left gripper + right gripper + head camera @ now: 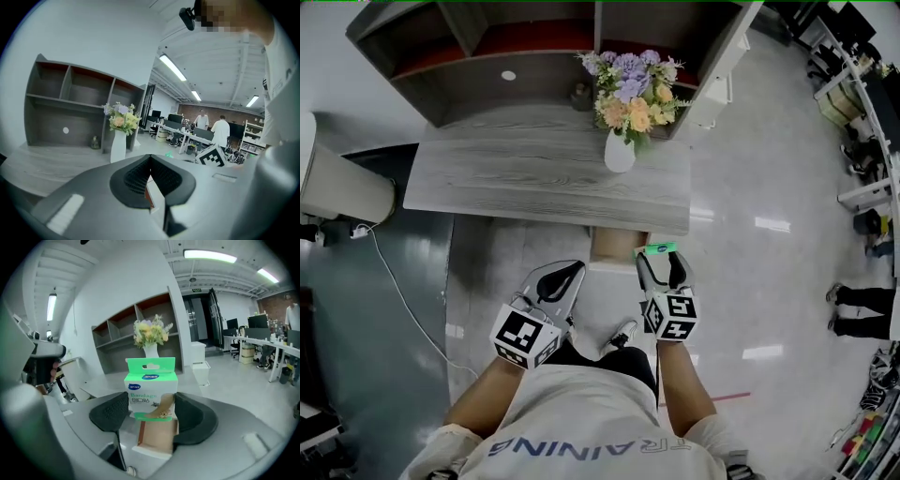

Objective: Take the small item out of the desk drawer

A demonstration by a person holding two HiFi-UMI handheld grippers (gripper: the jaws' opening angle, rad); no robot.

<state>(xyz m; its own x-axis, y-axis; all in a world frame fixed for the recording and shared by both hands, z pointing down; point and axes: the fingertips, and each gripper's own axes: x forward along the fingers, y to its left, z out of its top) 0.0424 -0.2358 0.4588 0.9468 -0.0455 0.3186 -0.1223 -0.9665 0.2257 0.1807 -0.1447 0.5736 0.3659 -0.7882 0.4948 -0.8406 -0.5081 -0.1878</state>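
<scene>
A small green and white bandage box (151,385) stands upright between the pads of my right gripper (152,406), which is shut on it. In the head view the box (659,248) shows as a green strip at the tip of the right gripper (662,261), just off the desk's front edge. The open drawer (613,246) juts out under the desk beside it, showing a tan inside (157,434). My left gripper (566,274) hangs to the left of the drawer. Its jaws are shut with nothing in them (150,164).
The grey wooden desk (534,178) carries a white vase of flowers (620,150) and a shelf unit (516,56) at the back. A white cabinet (717,94) stands at its right end. A cable (394,281) runs over the floor on the left. People stand far right (862,309).
</scene>
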